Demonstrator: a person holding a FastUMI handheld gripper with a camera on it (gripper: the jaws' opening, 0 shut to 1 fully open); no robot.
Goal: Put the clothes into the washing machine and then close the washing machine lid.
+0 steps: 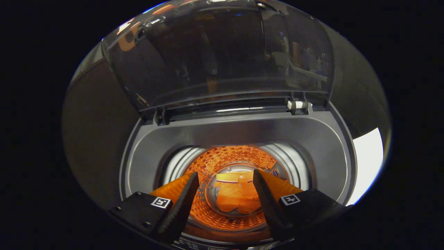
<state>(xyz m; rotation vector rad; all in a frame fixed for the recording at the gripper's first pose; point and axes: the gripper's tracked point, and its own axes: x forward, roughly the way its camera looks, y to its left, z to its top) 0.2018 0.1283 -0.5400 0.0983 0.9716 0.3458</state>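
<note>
One washing machine (239, 133), one clear lid (222, 52) raised upright behind the opening, one drum (229, 163), one orange garment (237, 198) on the drum's floor, one gripper (225, 180) with two fingers spread apart, empty, above it

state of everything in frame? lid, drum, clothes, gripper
lid: open, raised upright behind the opening.
washing machine: top opening uncovered.
drum: holds the clothes at its bottom.
clothes: lying loose at the drum's bottom, not held.
gripper: open, fingers spread above the opening, nothing between them.
</note>
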